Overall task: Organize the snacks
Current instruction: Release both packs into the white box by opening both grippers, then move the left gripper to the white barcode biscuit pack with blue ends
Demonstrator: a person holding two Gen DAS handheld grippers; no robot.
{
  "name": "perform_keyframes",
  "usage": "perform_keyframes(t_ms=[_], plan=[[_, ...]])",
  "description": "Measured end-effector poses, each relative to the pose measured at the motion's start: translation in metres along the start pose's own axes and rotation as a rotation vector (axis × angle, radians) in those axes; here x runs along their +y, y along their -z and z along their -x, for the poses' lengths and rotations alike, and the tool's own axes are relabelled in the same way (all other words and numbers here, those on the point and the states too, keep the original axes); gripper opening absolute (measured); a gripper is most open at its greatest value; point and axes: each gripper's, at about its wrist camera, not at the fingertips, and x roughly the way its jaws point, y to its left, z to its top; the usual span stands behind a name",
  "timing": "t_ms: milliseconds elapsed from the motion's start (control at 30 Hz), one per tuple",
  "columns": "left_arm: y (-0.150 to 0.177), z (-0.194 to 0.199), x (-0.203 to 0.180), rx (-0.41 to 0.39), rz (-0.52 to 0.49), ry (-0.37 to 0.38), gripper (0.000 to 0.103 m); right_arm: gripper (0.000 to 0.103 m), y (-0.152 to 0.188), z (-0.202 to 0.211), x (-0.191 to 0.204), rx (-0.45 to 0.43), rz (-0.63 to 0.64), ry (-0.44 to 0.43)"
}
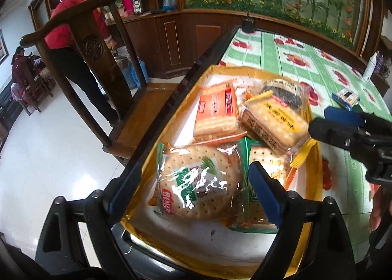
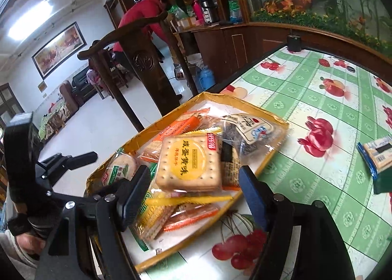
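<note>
Inside, clear-wrapped cracker packs (image 2: pixel 189 166) crowd the shallow yellow-rimmed tray (image 2: pixel 247 100).

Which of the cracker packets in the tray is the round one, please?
The green-labelled packet at the near left of the yellow tray, between the left gripper's open fingers. Its cracker is a round disc; the orange and yellow packets hold square crackers.

Glossy plastic wrappers (image 1: pixel 198 182), cardboard tray (image 1: pixel 220 250)

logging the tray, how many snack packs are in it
6 visible: round cracker pack at left, orange pack behind it, yellow pack on top, dark pack farthest, green pack and second orange pack underneath; others possibly hidden.
</note>
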Motion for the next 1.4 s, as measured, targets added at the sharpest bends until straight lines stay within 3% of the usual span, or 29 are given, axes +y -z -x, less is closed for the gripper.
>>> perform_keyframes(t_ms=[133,333,633,800,1067,1233,1400], plan=[[-0.003,0.009,-0.003,-0.025,-0.008,-0.017,0.090,0.074,0.003,0.010,-0.004,-0.021,-0.014,0.005],[-0.010,0.020,-0.024,-0.048,-0.036,0.016,0.090,0.074,0.011,0.036,-0.019,-0.061,-0.038,0.043],[-0.025,0.023,-0.095,-0.062,-0.136,0.113,0.091,0.078,0.045,0.092,-0.070,-0.103,-0.132,0.180],[-0.035,0.021,-0.140,-0.041,-0.193,0.198,0.091,0.078,0.067,0.124,-0.105,-0.125,-0.215,0.244],[-0.060,0.003,-0.206,0.057,-0.225,0.333,0.091,0.078,0.088,0.157,-0.140,-0.159,-0.299,0.306],[-0.082,-0.013,-0.253,0.072,-0.338,0.336,0.091,0.079,0.094,0.168,-0.153,-0.188,-0.329,0.304],[-0.106,-0.052,-0.293,0.140,-0.393,0.386,0.091,0.079,0.094,0.171,-0.163,-0.198,-0.342,0.303]])
